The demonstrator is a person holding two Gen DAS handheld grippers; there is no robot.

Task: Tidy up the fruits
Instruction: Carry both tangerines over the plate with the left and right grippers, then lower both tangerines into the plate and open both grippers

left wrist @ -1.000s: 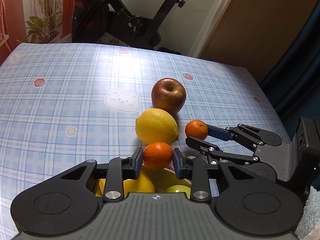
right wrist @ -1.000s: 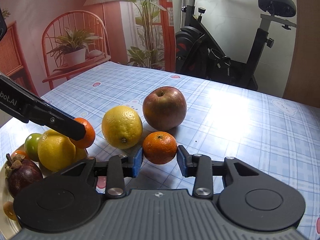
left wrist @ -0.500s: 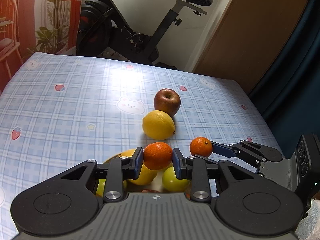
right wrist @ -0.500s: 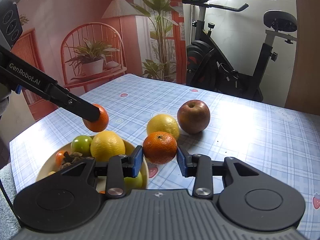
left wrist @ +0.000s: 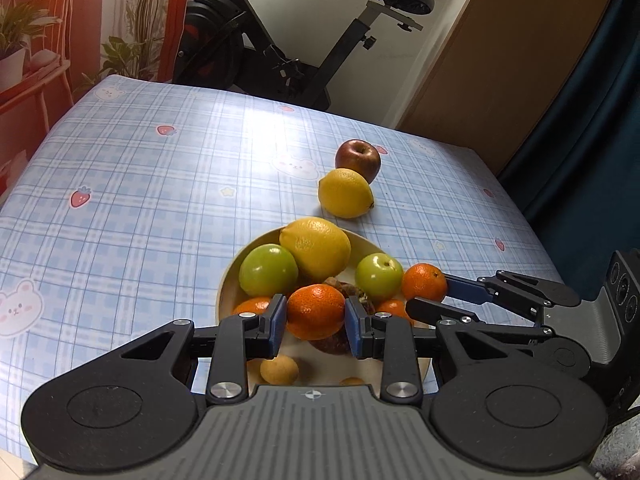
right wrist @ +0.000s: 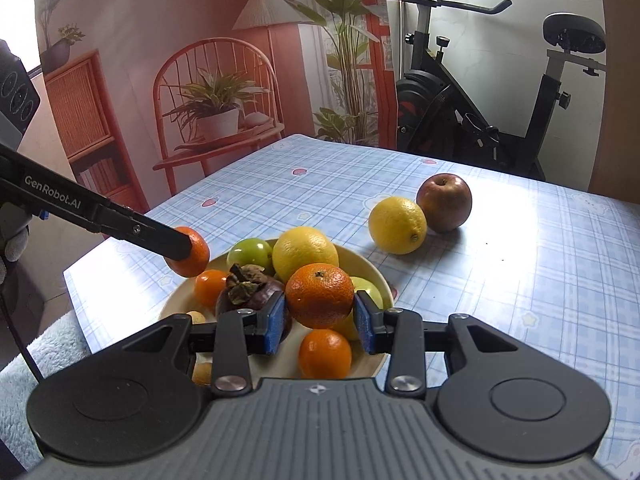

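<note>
Each gripper carries a small mandarin above the cream fruit bowl [left wrist: 228, 280] [right wrist: 372, 276]. My left gripper [left wrist: 316, 314] is shut on one mandarin [left wrist: 316, 311], also seen in the right wrist view as the left mandarin [right wrist: 196, 252]. My right gripper [right wrist: 320, 314] is shut on the other mandarin [right wrist: 320, 296], which shows at the right of the left wrist view as the right mandarin [left wrist: 424, 282]. The bowl holds a lemon [left wrist: 316, 249], green fruits [left wrist: 268, 270], a mangosteen [right wrist: 248, 292] and small oranges [right wrist: 325, 354]. Beyond the bowl, on the table, lie a lemon [left wrist: 346, 193] and a red apple [left wrist: 357, 158].
The table wears a blue checked cloth [left wrist: 140, 184] with bear and strawberry prints. An exercise bike [left wrist: 280, 40] stands behind the far edge. A fluffy pale cloth [right wrist: 44, 352] lies at the near left corner. A wooden door [left wrist: 500, 64] and dark curtain are at the right.
Both grippers, each holding its mandarin, have drawn back from the apple and lemon to above the bowl. The bowl's contents have come into full view.
</note>
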